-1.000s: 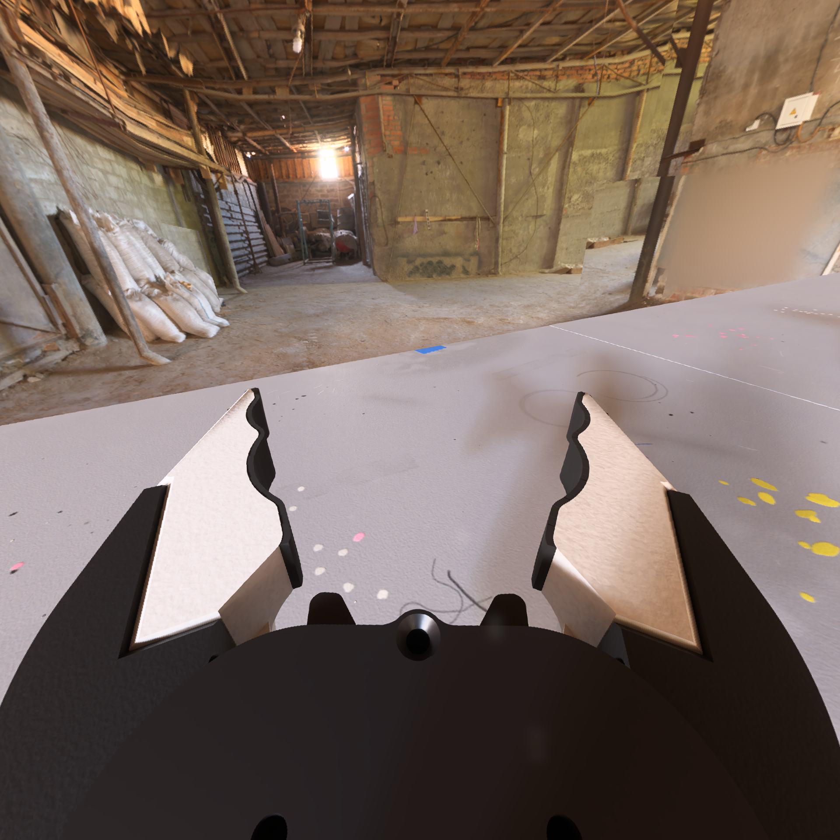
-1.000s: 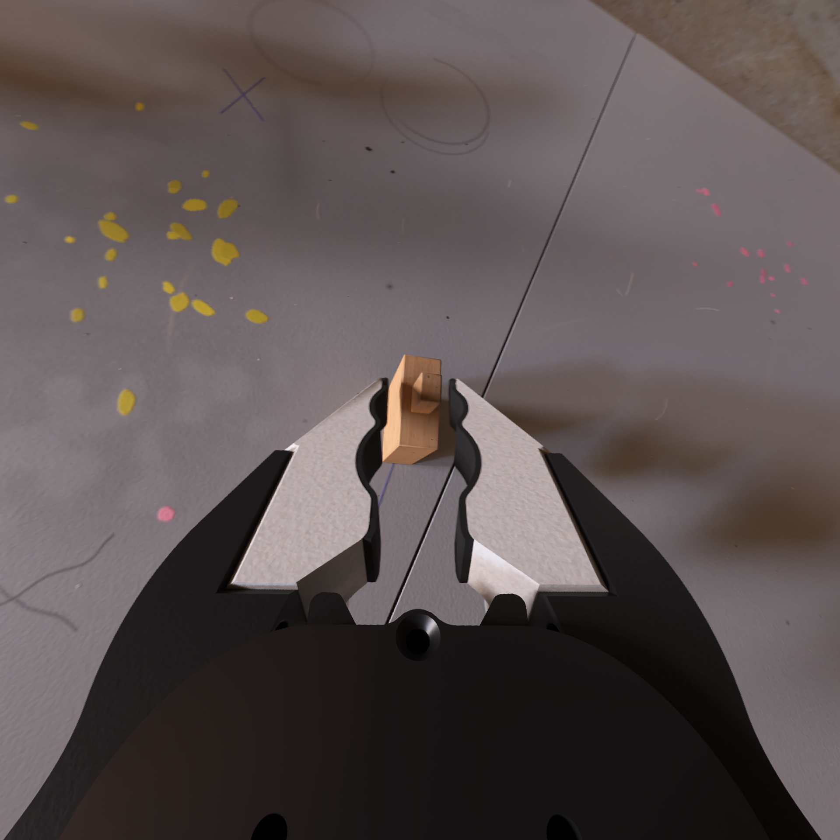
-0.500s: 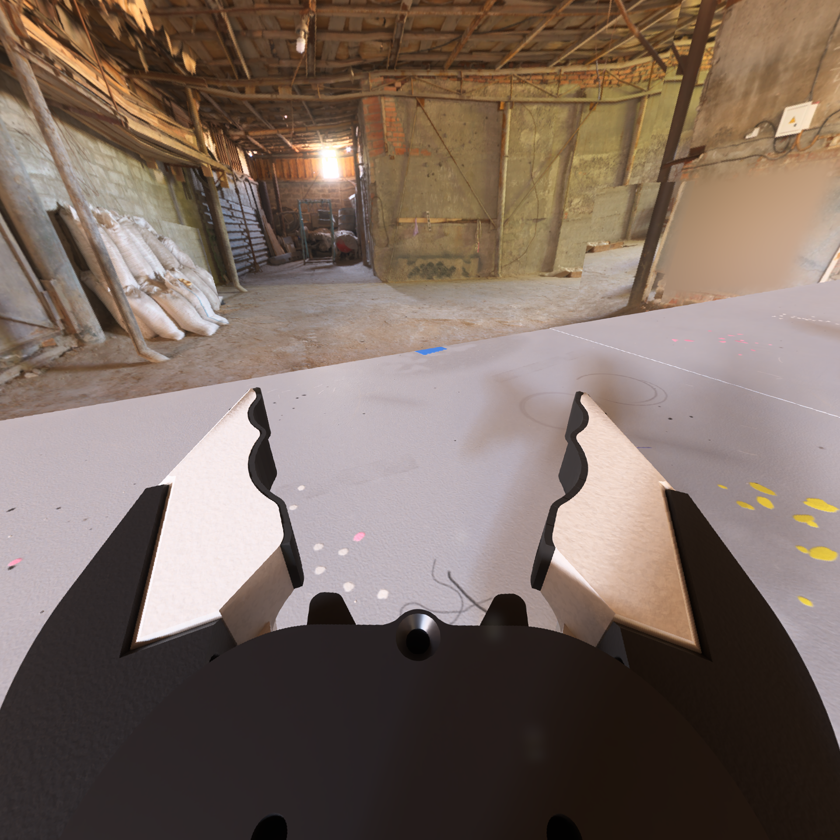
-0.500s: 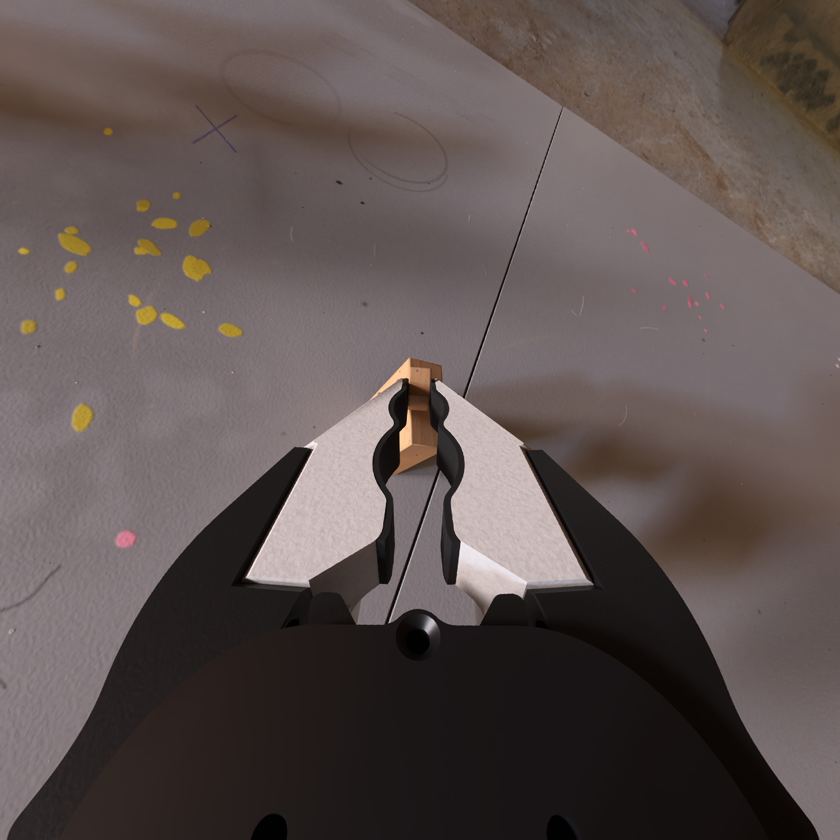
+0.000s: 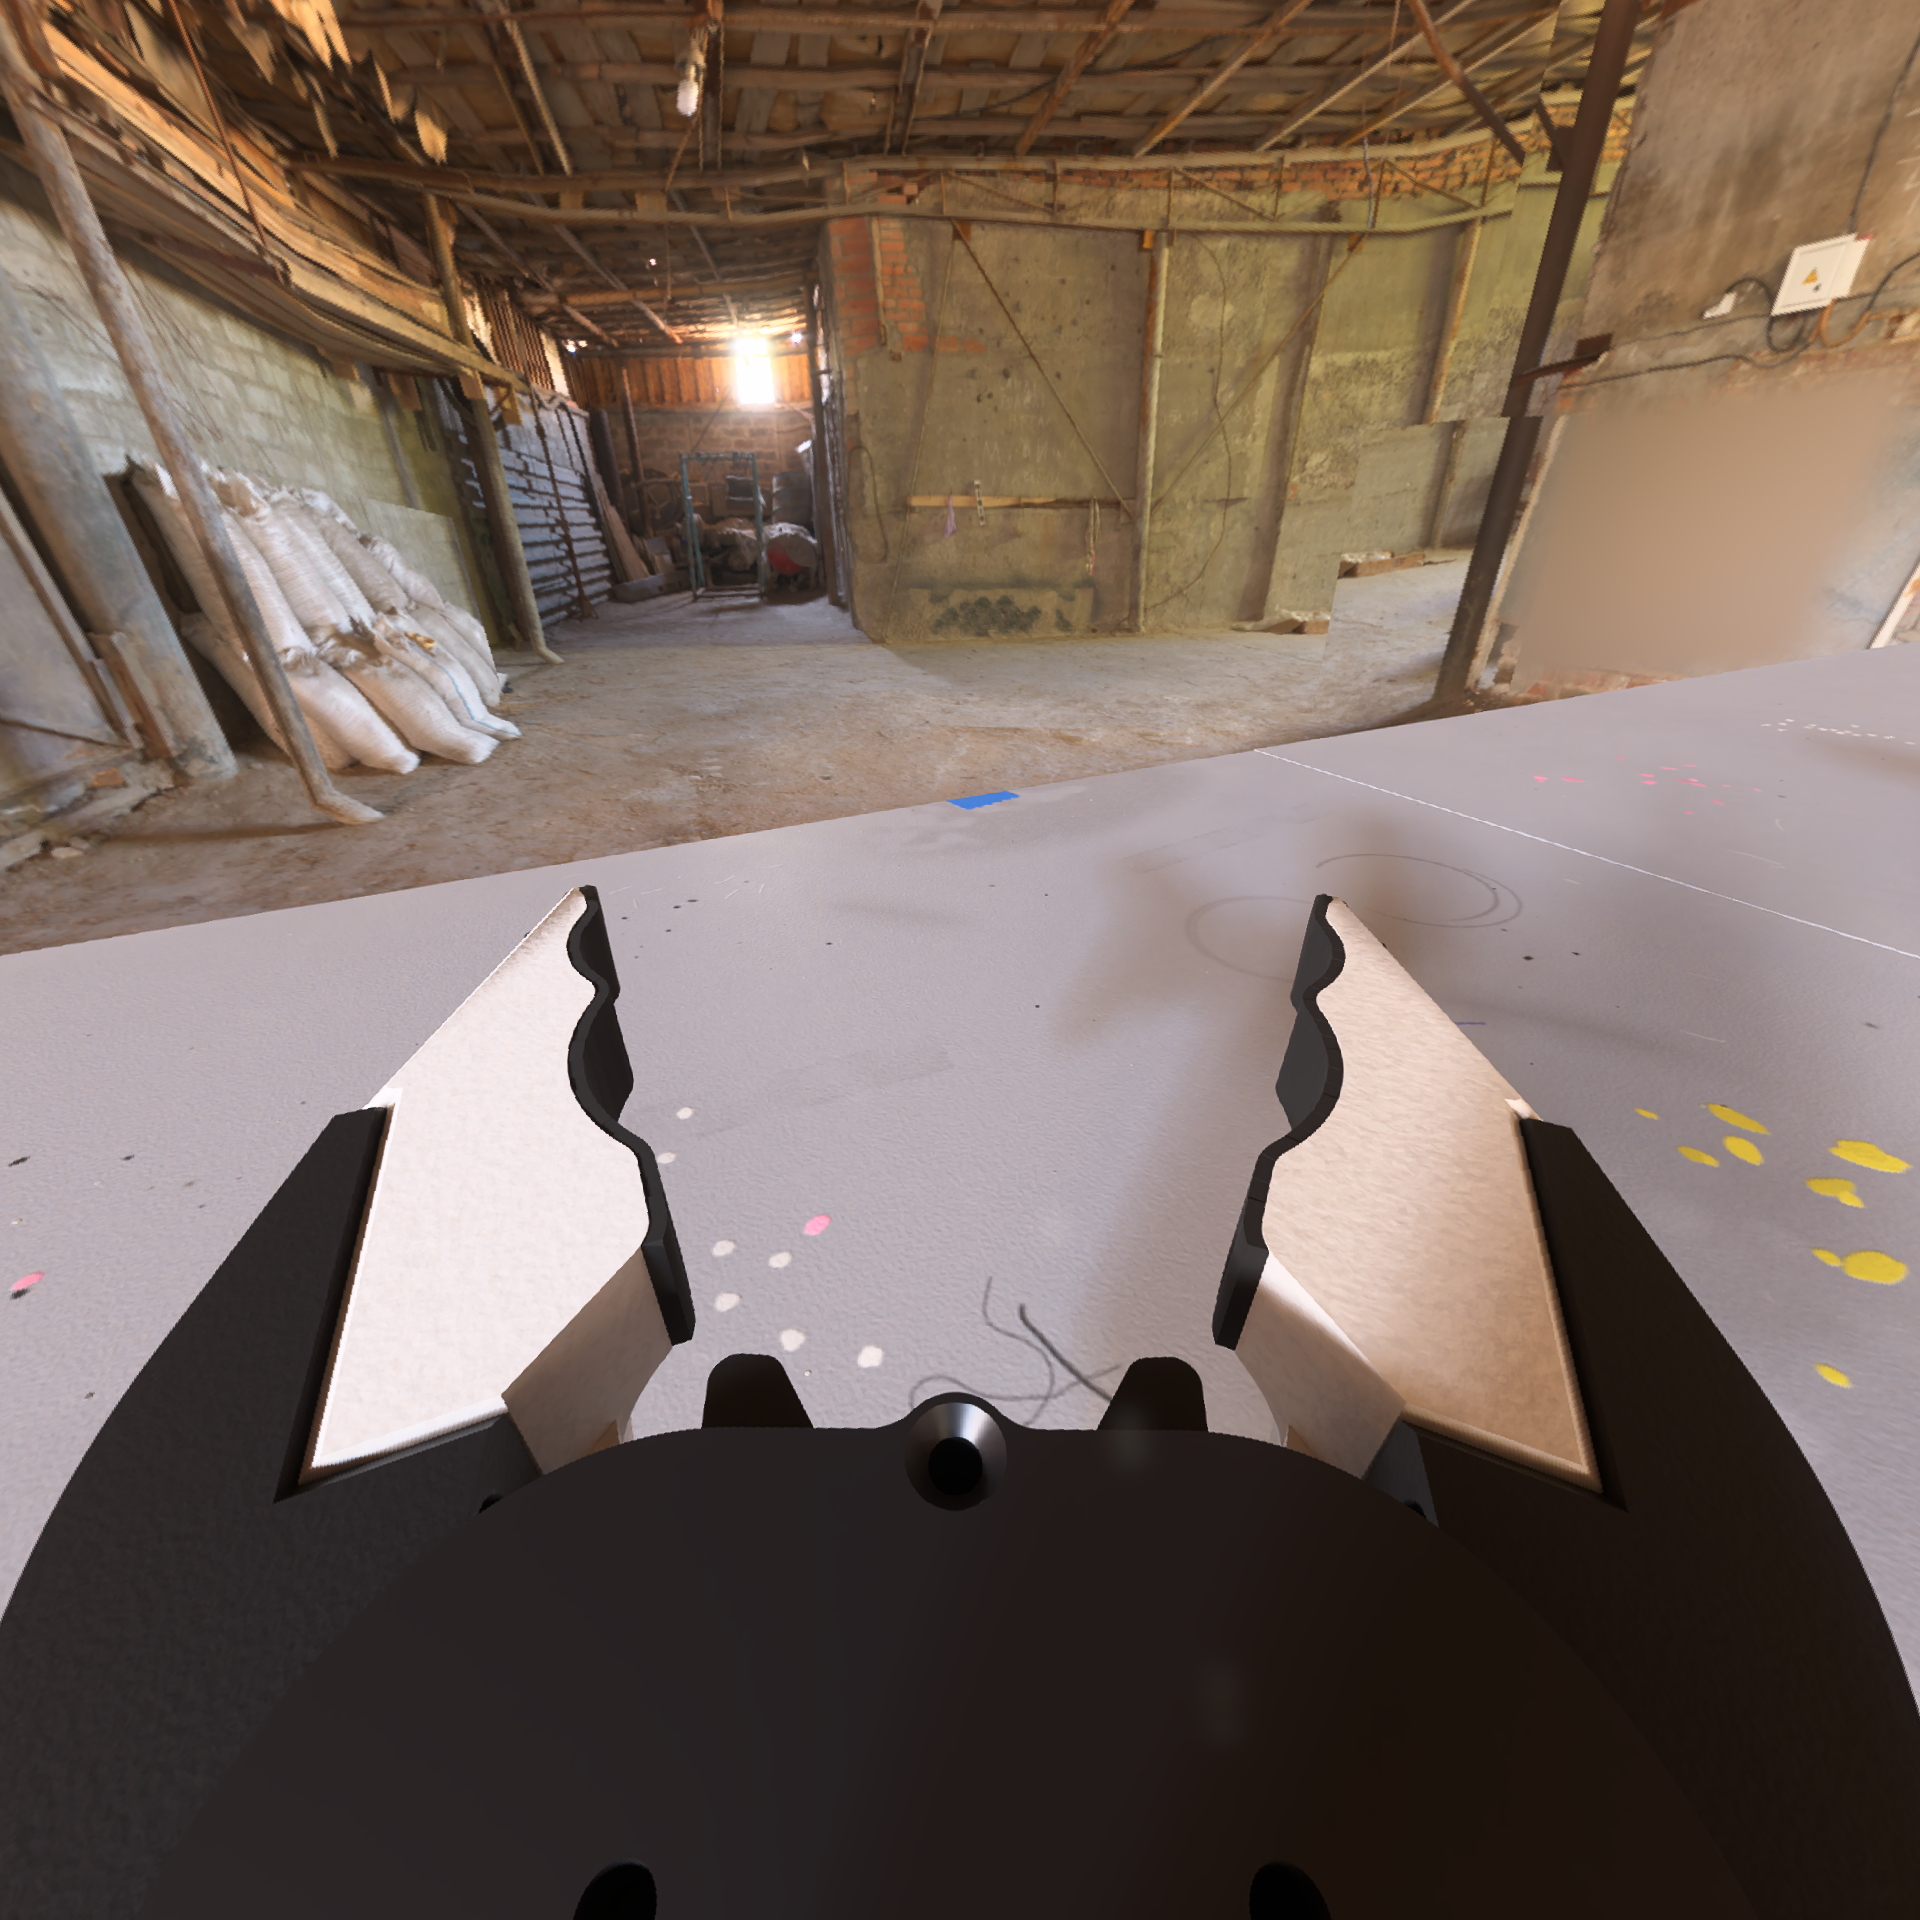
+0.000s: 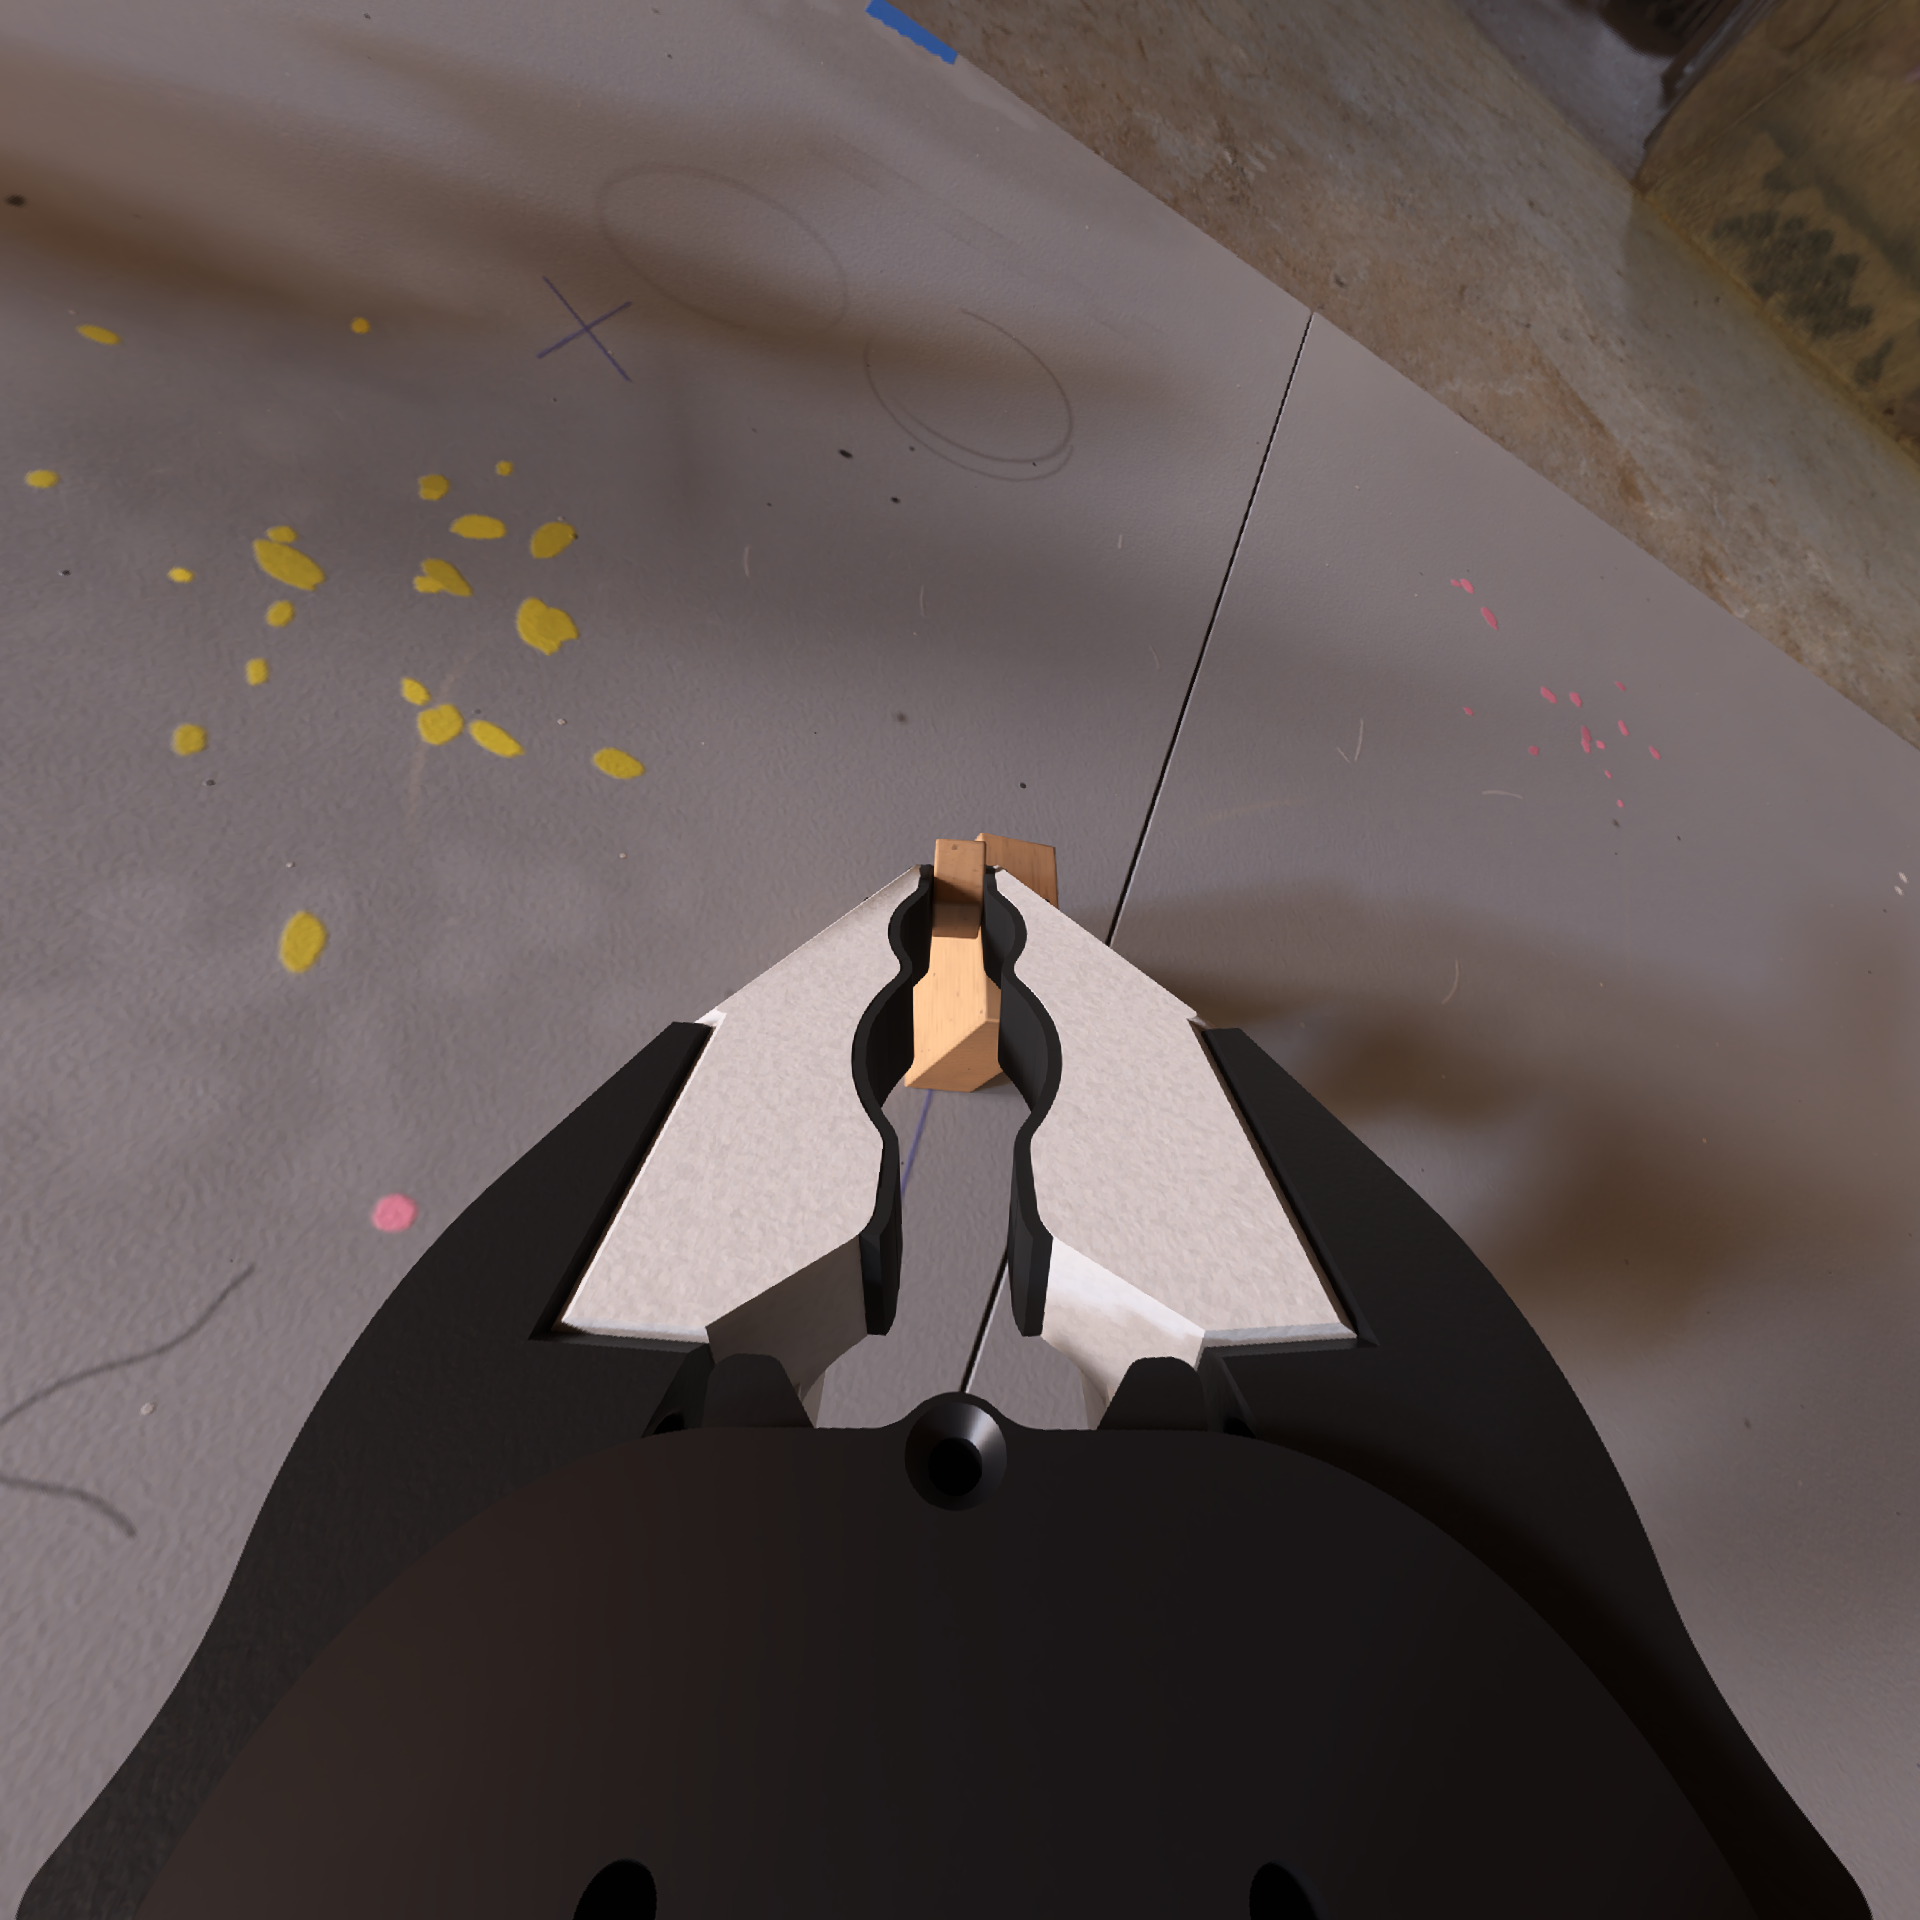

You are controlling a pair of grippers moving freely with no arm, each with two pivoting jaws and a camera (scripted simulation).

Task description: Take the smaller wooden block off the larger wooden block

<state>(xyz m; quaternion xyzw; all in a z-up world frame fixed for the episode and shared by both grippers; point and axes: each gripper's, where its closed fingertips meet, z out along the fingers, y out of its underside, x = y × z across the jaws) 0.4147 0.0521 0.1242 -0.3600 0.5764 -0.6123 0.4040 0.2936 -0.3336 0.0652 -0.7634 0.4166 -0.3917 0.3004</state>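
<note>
My left tool (image 5: 954, 914) is hovering over the grey counter (image 5: 935, 1039) with its jaws spread wide and nothing between them; white and pink paint dots (image 5: 774, 1262) and a dark scribble (image 5: 1023, 1351) are lying on the counter inside the gap, a blue tape patch (image 5: 982, 800) is sitting at the far edge, and yellow paint spots (image 5: 1849, 1174) are showing off to the right. None of the wooden blocks is showing in this view. My right tool (image 6: 958, 878) is pointing down at the counter (image 6: 727, 727), jaws nearly closed and pinching the smaller wooden block (image 6: 954, 982) at the fingertips; the block is sitting upright in the narrow gap, its upper end poking past the tips. The larger wooden block (image 6: 1023, 862) is peeking out just behind and right of the tips, mostly hidden by the right finger; I cannot tell whether the two blocks are touching. Yellow paint splatter (image 6: 416, 603) is lying left of the blocks, a seam line (image 6: 1195, 665) just right, pink specks (image 6: 1590, 727) farther right.
</note>
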